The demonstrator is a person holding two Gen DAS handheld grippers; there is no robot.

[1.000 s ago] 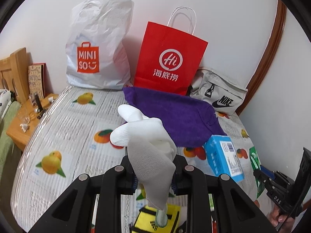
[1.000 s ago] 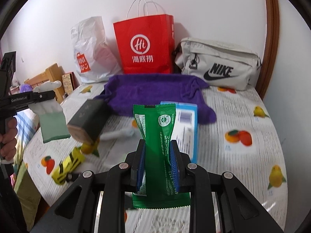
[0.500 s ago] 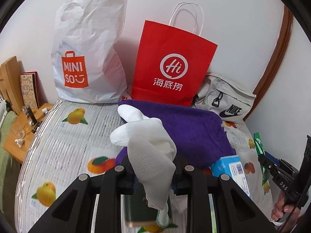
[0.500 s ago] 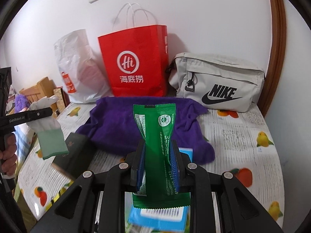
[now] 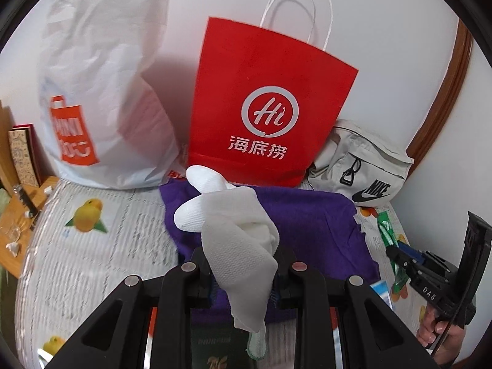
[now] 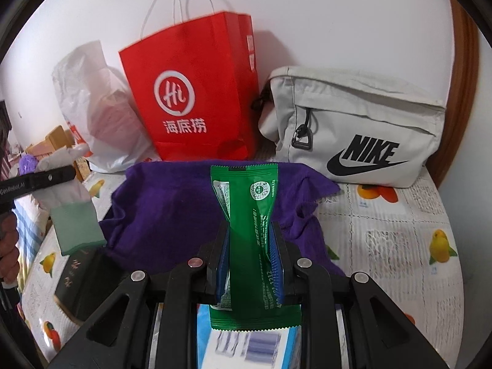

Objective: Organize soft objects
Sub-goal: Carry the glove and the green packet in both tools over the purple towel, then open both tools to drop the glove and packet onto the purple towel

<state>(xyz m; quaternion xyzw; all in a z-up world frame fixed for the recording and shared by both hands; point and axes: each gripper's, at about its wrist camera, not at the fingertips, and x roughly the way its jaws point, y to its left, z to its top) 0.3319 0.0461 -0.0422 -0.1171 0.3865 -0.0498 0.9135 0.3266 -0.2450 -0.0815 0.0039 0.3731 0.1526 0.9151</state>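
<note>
My left gripper (image 5: 244, 272) is shut on a white glove (image 5: 233, 233) with a pale green cuff, held above a purple towel (image 5: 307, 224) on the bed. In the right wrist view that glove (image 6: 72, 206) hangs at the far left. My right gripper (image 6: 249, 258) is shut on a green snack packet (image 6: 246, 215), upright between the blue pads, also over the purple towel (image 6: 172, 209). A red paper bag (image 6: 196, 98), a white plastic bag (image 5: 101, 92) and a grey Nike pouch (image 6: 356, 126) stand against the wall behind the towel.
The bed has a fruit-print cover (image 6: 399, 246). A dark booklet (image 6: 80, 279) lies left of the towel and a blue box (image 6: 255, 347) lies under my right gripper. A wooden bedside table (image 5: 18, 224) stands left of the bed. A brown door frame (image 5: 449, 70) is at right.
Both grippers have moved forward over the bed toward the bags at the wall, which now look larger. The glove and the packet stay gripped as before.
</note>
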